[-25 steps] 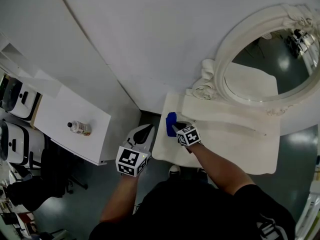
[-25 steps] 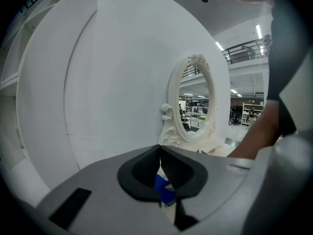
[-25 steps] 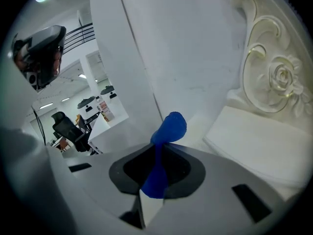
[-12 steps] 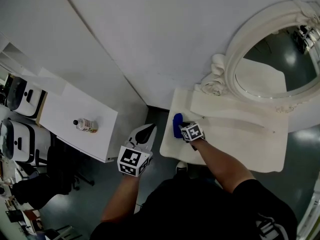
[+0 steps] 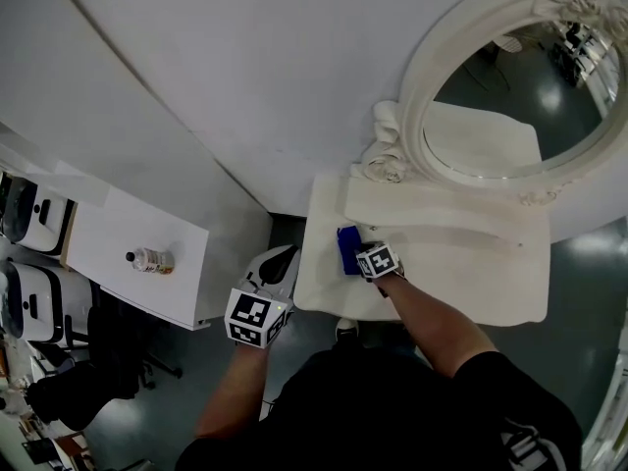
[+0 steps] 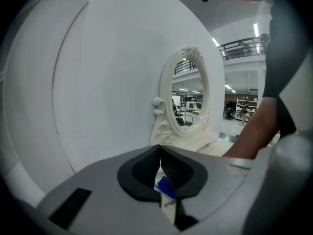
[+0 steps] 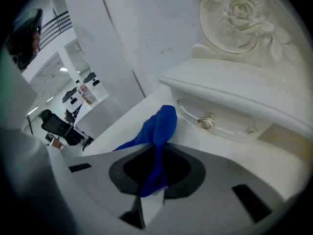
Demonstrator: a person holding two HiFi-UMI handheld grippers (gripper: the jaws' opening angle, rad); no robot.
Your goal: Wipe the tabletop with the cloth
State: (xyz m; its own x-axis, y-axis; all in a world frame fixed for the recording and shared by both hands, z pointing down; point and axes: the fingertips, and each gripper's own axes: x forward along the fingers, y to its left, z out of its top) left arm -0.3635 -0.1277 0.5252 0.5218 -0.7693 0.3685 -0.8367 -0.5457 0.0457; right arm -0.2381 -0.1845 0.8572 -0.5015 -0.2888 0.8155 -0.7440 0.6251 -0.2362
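Head view: worked at a white counter [image 5: 461,287] with an oval mirror [image 5: 424,86] standing along its back edge. Right claw [image 5: 355,256] clamped on the blue cloth [image 5: 346,248], set down near the counter's left edge, just in front of the mirror base's left end. Left claw [image 5: 286,254] hung off the counter, just beyond its front-left corner, over the floor and touching nothing.

Left gripper view: showed the jaws shut together with nothing pinched between them. Caught a scrap of blue cloth through the gap past them, with the mirror farther off.

Right gripper view: showed the jaws closed tight on a fold of cloth, with a bunch sticking up ahead of the tips and a tail trailing left onto the counter, as far as could be told. Sat close in front of a small drawer [image 7: 230,124] with a pale knob [image 7: 208,121] under the mirror base.

Risks, as judged:
- Only a thin fold held, so could slip free under a hard drag.
- Bunched-up cloth likely to touch little surface, leaving streaks unwiped.
- A stroke toward the back edge could snag the knob or bump the mirror base.
- A stroke toward the left edge could carry the cloth off the counter.
- Bare jaws scraping the top if tilted too low.
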